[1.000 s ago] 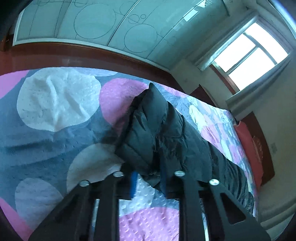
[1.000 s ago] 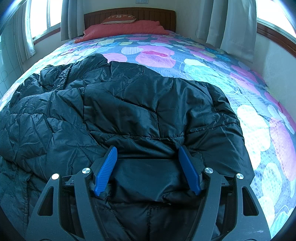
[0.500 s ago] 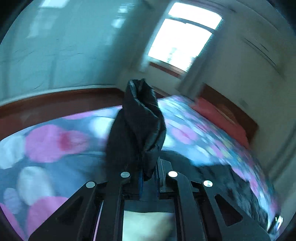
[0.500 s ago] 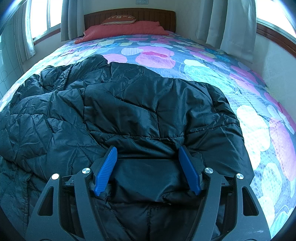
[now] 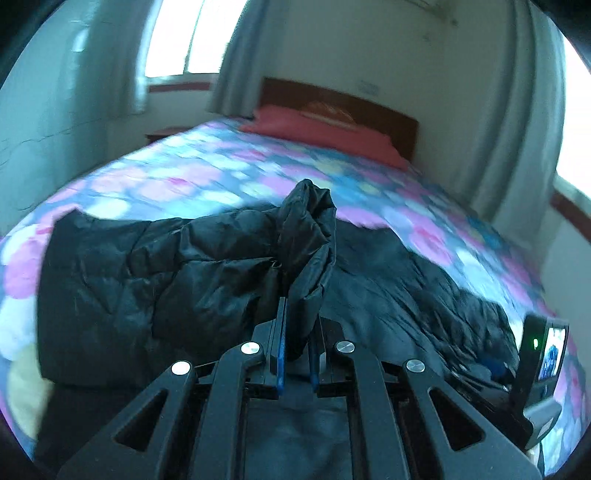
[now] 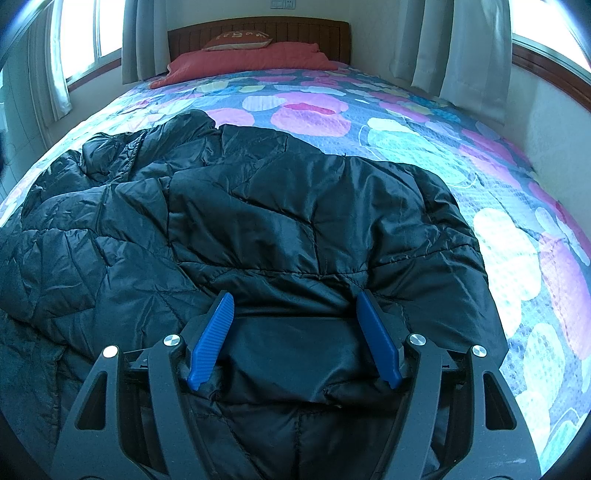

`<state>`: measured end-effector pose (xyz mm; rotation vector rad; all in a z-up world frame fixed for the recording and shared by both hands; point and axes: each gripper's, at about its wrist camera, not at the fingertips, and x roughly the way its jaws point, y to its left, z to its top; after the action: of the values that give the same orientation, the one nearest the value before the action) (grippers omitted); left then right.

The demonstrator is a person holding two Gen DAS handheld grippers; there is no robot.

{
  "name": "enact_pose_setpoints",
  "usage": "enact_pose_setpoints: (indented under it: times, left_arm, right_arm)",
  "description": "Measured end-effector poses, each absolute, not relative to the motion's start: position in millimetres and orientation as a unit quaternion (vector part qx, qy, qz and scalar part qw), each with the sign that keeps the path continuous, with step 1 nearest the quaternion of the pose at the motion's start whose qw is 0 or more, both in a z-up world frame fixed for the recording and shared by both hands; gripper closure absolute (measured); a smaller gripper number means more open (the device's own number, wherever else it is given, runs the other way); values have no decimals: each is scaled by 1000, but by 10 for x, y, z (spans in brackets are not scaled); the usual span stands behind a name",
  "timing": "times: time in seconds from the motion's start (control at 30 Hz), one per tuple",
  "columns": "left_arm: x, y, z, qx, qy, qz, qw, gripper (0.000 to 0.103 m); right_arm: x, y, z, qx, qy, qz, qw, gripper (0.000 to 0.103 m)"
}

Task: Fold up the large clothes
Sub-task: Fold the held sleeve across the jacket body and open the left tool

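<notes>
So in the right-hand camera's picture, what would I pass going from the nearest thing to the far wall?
Right gripper, fingers apart → black puffy jacket spread on the bed → bare flowered bedspread → red pillow → small brown cushion → wooden headboard.

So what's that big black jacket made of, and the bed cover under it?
The jacket looks like thin, slightly shiny synthetic cloth, maybe nylon, stuffed with padding: it has stitched quilt lines, puffy panels and glossy creases. The bed cover looks like soft matte cloth printed with pink, white and blue blobs, with a small dimpled texture. Neither fibre can be told for sure.
</notes>
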<state>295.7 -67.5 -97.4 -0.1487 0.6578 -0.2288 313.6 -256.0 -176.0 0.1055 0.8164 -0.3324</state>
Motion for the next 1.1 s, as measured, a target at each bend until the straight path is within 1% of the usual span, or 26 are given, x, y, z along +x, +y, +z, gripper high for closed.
enact_pose_setpoints:
  times: [0.1, 0.17, 0.2, 0.23, 0.27, 0.3, 0.33, 0.37, 0.4, 0.53, 0.7, 0.8, 0.93, 0.97, 1.0, 1.03, 1.07, 1.1]
  left_arm:
    - [2948, -982, -1129, -52, 354, -137, 924, 94]
    - [2951, -1074, -1190, -34, 367, -138, 919, 89]
    - [2934, -1118, -1191, -22, 367, -138, 920, 84]
    - [2893, -1113, -1196, -20, 365, -140, 920, 75]
    - [2849, -1097, -1154, -25, 362, -149, 920, 68]
    - [2813, -1096, -1127, -29, 359, -153, 920, 54]
    - [2752, -1068, -1081, -38, 353, -157, 922, 44]
    - [2700, -1012, -1042, -43, 349, -159, 923, 42]
    - [2643, -983, -999, -50, 344, -163, 923, 40]
    - [2438, -728, -867, -49, 333, -150, 930, 40]
    - [2256, -203, -837, -28, 322, -86, 943, 40]
    - [2223, 194, -869, -37, 320, -45, 946, 40]
    - [2233, 644, -960, -57, 328, 1, 943, 40]
    - [2238, 750, -989, -62, 331, 10, 941, 40]
    - [2239, 806, -1007, -65, 333, 15, 941, 40]
    - [2246, 858, -1023, -66, 334, 19, 940, 40]
    - [2248, 884, -1032, -65, 335, 22, 940, 40]
    - [2258, 918, -1037, -64, 335, 26, 940, 40]
  right_arm:
    - [3137, -2562, -1748, 53, 395, -159, 903, 34]
    - [3145, -2575, -1734, 54, 396, -158, 903, 33]
    - [3149, -2588, -1722, 56, 396, -156, 903, 33]
    - [3153, -2603, -1710, 57, 396, -154, 903, 33]
    - [3158, -2624, -1696, 58, 397, -151, 903, 31]
    - [3159, -2631, -1680, 59, 398, -149, 904, 29]
    - [3156, -2614, -1671, 57, 398, -149, 903, 28]
    - [3143, -2603, -1656, 55, 398, -150, 903, 27]
    - [3126, -2592, -1624, 54, 398, -151, 903, 27]
    - [3018, -2446, -1448, 72, 383, -132, 911, 27]
    - [3078, -1975, -1259, 79, 377, -73, 920, 26]
    - [3284, -1714, -1263, 98, 386, -33, 917, 26]
    - [3549, -1400, -1402, 95, 406, -16, 909, 26]
    - [3619, -1333, -1452, 93, 415, -9, 905, 28]
    - [3638, -1285, -1485, 89, 420, -7, 903, 35]
    - [3669, -1222, -1510, 83, 424, 2, 902, 59]
    - [3667, -1187, -1509, 79, 424, 4, 902, 75]
    - [3663, -1169, -1476, 75, 418, 6, 905, 81]
